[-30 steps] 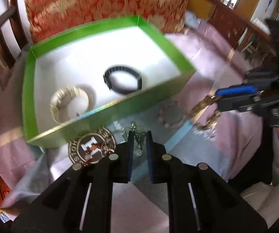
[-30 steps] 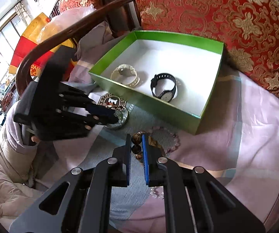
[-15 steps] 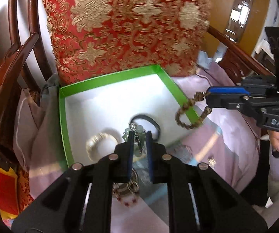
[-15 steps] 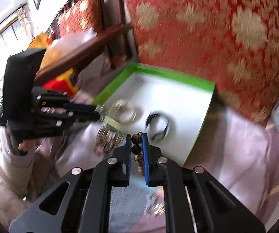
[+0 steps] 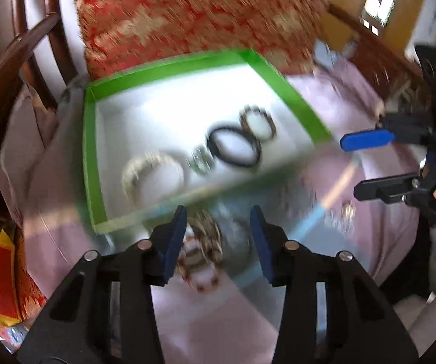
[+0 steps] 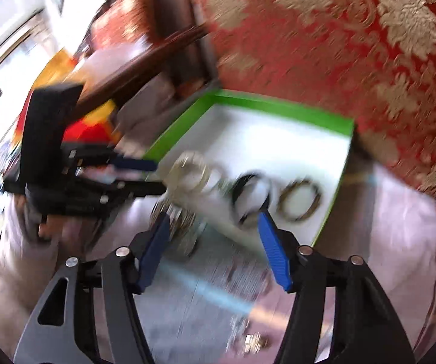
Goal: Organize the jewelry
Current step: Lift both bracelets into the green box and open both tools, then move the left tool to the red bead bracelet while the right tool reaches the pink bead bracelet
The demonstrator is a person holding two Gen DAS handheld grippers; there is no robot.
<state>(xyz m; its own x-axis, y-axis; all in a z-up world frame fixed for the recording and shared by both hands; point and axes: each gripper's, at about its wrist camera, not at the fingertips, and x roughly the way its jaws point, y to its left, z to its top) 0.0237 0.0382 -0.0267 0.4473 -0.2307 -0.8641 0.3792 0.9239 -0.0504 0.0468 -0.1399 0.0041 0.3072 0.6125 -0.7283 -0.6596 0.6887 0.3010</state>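
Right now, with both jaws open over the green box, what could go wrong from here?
1. The brown bead bracelet lies close to the green-walled white box's right wall, so a nudge there could catch it.
2. The round gold medallion sits outside the box, right under the left gripper; a low sweep might drag it along the pink cloth.
3. Both views are blurred, so aiming for the next piece may be off.
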